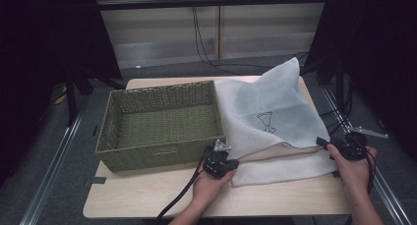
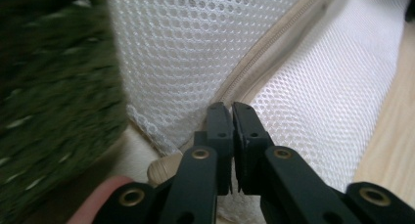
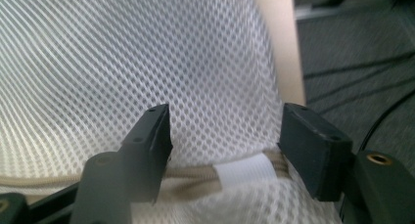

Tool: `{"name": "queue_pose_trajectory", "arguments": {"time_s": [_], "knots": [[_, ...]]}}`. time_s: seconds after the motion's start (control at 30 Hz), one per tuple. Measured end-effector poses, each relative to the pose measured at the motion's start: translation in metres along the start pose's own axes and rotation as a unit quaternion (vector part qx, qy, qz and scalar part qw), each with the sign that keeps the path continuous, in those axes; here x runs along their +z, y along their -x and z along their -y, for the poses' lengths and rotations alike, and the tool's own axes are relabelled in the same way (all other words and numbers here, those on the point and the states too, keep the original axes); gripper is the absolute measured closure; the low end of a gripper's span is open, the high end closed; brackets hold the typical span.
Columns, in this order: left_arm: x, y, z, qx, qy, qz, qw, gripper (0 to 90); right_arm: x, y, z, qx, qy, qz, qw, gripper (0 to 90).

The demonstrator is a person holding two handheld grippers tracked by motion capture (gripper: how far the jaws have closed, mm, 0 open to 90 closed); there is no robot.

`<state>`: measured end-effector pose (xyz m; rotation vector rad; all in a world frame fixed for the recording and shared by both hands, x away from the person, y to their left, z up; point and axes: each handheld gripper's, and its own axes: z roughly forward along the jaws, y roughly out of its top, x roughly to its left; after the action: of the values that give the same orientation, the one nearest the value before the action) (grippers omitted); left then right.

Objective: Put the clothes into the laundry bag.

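Nearest to me, at six o'clock in the high view, my forearms come in over the bare front strip of the table. My left gripper sits just past centre, at the near left corner of the white mesh laundry bag. In the left gripper view its jaws are clenched tight, pads all but meeting, at the bag's edge beside the beige zipper; I cannot tell for certain whether mesh is pinched between them, though the tips press right at the fabric's corner.

My right gripper is at four o'clock, at the bag's near right edge. In the right gripper view its jaws stand released, wide apart, with the mesh and a beige cord carrying a small white tab lying between them, neither pad pressing on it.

The bag lies spread over the right half of the table, from centre out to two o'clock, its far corner raised and its left edge draped against the green woven basket. The basket occupies the left half, around ten o'clock.
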<state>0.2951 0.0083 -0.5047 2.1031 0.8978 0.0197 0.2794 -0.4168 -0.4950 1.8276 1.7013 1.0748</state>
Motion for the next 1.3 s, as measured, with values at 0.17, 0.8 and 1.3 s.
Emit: {"name": "queue_pose_trajectory", "arguments": {"time_s": [0.17,0.8,1.3], "knots": [[-0.002,0.001,0.001,0.016,-0.005,-0.003,0.9999,87.8,0.001,-0.001,0.009,-0.018,-0.026,0.000,0.9995,59.1],[-0.034,-0.026,0.011,-0.035,0.063,-0.007,0.9974,53.7,-0.020,-0.001,0.003,-0.010,0.010,-0.027,0.9995,34.3],[-0.023,-0.001,0.010,0.042,0.023,-0.046,0.9978,88.2,-0.026,-0.011,0.003,-0.033,0.003,-0.058,0.9978,87.0]]}}
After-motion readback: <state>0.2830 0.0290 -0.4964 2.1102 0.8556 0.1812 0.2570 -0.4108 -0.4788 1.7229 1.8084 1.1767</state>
